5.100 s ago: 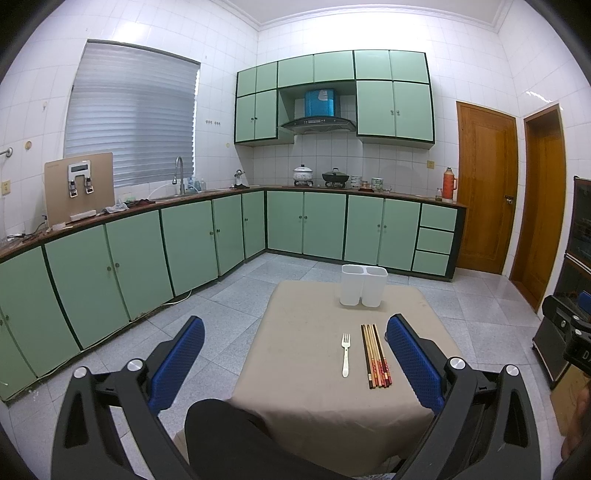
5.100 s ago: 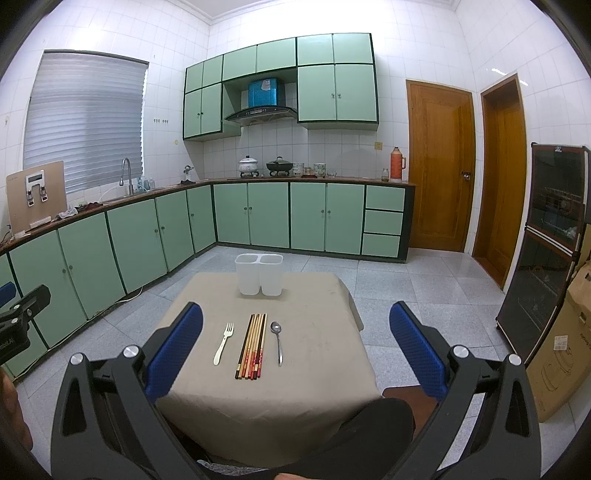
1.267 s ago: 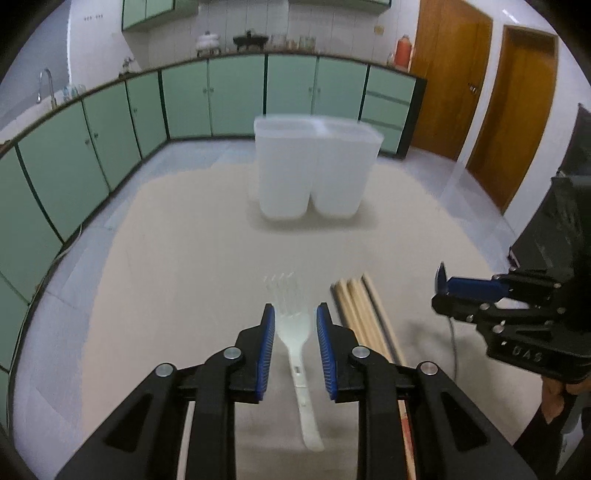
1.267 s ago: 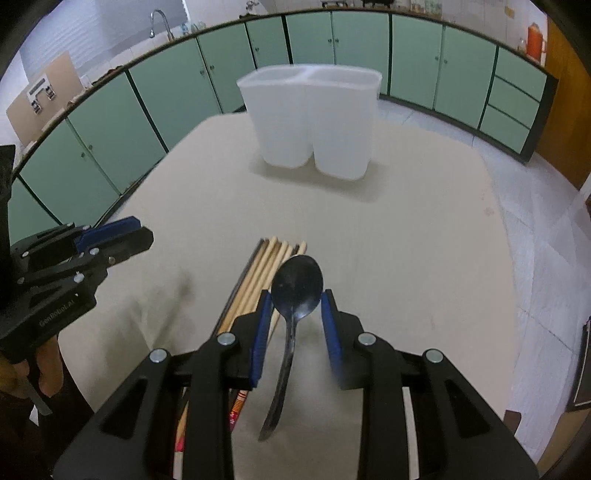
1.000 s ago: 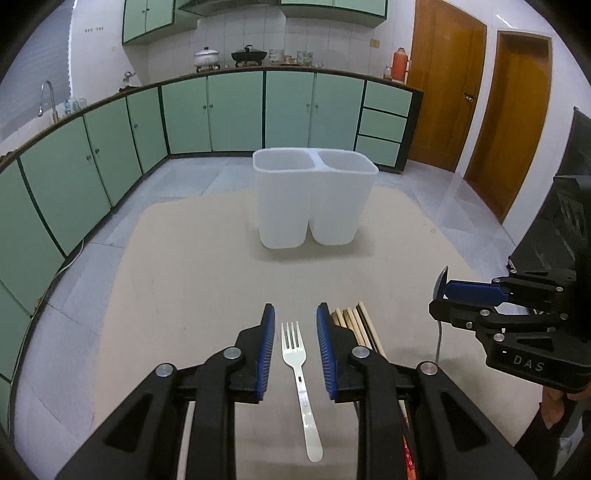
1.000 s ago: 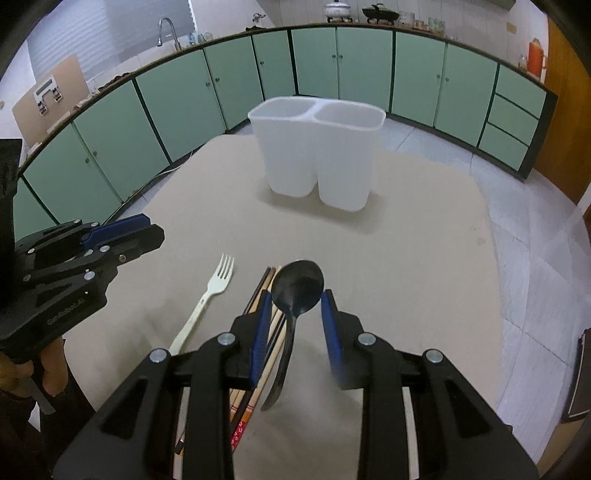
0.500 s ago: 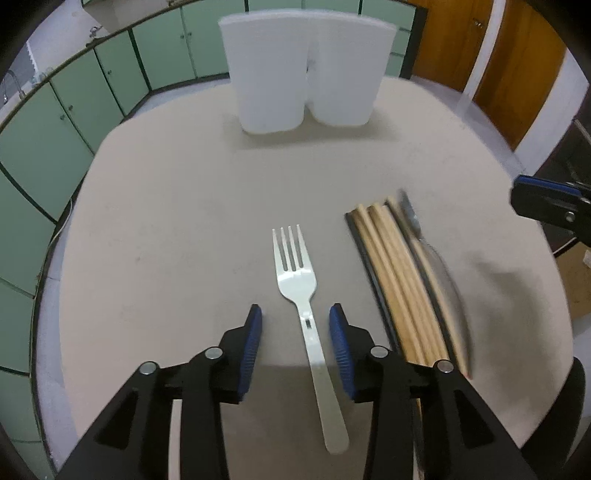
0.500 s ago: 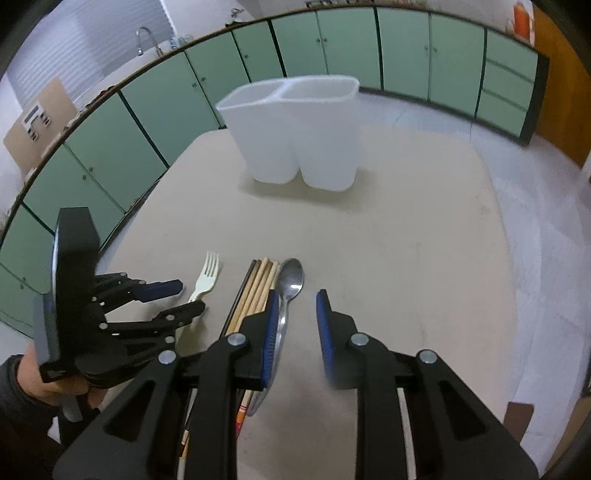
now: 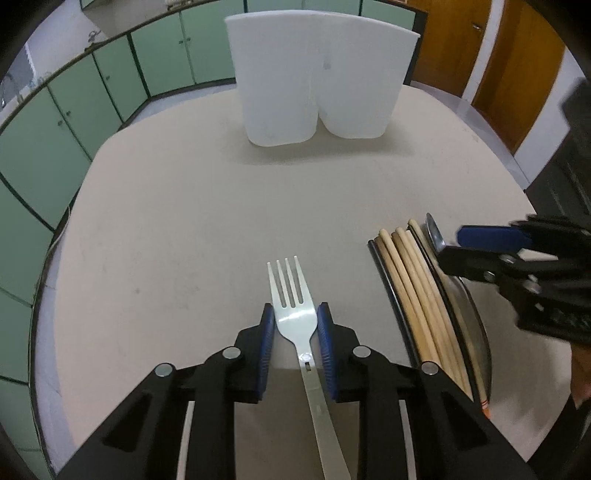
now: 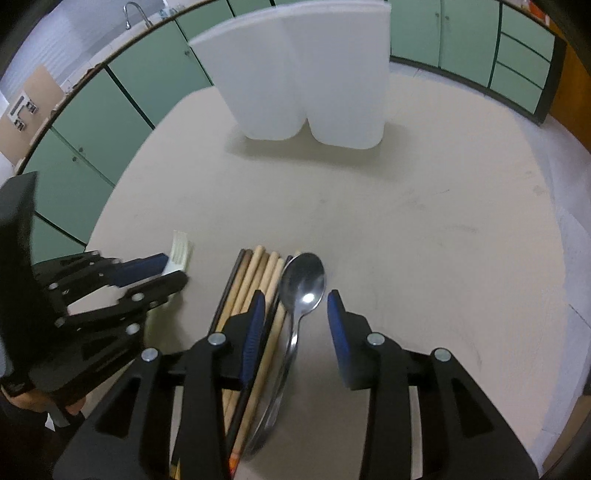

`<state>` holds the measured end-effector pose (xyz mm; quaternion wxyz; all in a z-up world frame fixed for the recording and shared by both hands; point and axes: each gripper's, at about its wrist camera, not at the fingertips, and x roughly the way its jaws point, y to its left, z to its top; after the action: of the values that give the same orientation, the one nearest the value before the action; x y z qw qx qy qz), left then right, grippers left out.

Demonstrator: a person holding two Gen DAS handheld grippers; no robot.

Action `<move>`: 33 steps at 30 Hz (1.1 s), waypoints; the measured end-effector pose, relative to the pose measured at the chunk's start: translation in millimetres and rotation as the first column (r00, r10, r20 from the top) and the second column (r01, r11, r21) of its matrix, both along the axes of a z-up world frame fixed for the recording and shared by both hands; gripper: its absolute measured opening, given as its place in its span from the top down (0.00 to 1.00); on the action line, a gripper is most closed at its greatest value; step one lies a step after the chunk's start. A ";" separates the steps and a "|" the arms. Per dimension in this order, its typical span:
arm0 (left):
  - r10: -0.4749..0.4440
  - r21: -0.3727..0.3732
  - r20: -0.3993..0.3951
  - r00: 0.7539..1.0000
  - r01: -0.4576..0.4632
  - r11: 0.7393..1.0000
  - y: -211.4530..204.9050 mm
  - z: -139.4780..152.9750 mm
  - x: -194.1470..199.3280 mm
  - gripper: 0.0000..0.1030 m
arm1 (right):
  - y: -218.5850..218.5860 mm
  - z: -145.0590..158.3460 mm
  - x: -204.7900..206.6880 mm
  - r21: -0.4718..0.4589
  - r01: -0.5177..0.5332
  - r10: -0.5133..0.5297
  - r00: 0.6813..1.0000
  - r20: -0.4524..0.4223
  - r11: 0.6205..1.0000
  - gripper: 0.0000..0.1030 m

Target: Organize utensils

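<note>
Left tool (image 9: 294,322) has dropped to the surface (image 9: 184,221) since a sec ago, jaws closing on the fork (image 9: 293,295) at lower centre. Right tool (image 10: 295,314) is down too, jaws opening astride the spoon (image 10: 301,284), not gripping. Holder (image 9: 317,74) at top: no utensils moved in yet.

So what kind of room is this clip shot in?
A home kitchen, most likely: green cabinets run along the wall, a sink faucet sits on the counter, and a cloth-covered table holds cutlery.

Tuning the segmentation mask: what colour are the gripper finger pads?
Blue pads on black gripper bodies, clearest in the left wrist view.
</note>
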<state>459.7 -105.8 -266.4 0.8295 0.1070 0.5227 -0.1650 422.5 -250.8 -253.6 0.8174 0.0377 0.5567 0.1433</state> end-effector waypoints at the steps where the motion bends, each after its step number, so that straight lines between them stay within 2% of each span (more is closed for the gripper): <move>1: -0.007 -0.001 0.006 1.000 0.007 1.000 -0.4 0.1 -0.3 0.77 | -1.2 -2.1 2.9 0.002 -0.001 0.001 1.000 -0.005 1.000 0.67; 7: -0.024 -0.028 0.046 0.999 0.025 0.999 3.7 -3.0 -1.2 0.77 | -6.0 -7.1 22.2 0.047 -0.035 0.037 0.999 -0.033 0.998 0.65; 9: -0.026 -0.034 0.051 0.998 0.028 0.999 1.2 -1.6 3.0 0.77 | -1.6 -5.1 23.5 0.024 -0.064 0.064 0.997 -0.033 0.998 0.73; 13: -0.003 -0.060 0.063 0.998 0.007 0.998 9.0 0.8 4.9 0.77 | 0.7 -1.8 17.1 -0.018 -0.098 0.098 0.995 -0.009 0.995 0.74; 17: 0.009 -0.083 0.097 0.995 -0.001 0.997 17.2 7.0 -7.2 0.77 | -3.6 6.7 5.8 -0.011 -0.084 0.084 0.996 0.032 0.996 0.74; 21: 0.021 -0.104 0.165 0.986 -0.004 0.995 10.3 36.2 -9.7 0.77 | -8.3 32.1 0.4 -0.016 -0.072 0.073 0.993 0.095 0.997 0.74; 26: 0.063 -0.135 0.265 0.962 -0.027 0.991 12.5 76.6 -2.1 0.81 | -15.2 67.0 -4.0 -0.017 -0.063 0.065 0.983 0.169 0.998 0.75; 30: 0.057 -0.142 0.294 0.954 -0.015 0.990 12.5 90.7 -0.3 0.84 | -19.7 82.4 -6.3 -0.025 -0.071 0.075 0.977 0.202 0.997 0.77; 33: 0.052 -0.147 0.282 0.958 -0.010 0.989 16.4 93.0 1.0 0.85 | -20.0 82.1 -13.7 -0.027 -0.078 0.082 0.974 0.209 0.997 0.77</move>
<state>460.7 -89.4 -173.4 0.9041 0.0612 0.3863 -0.1722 408.8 -270.8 -171.5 0.8655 -0.0074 0.4696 0.1741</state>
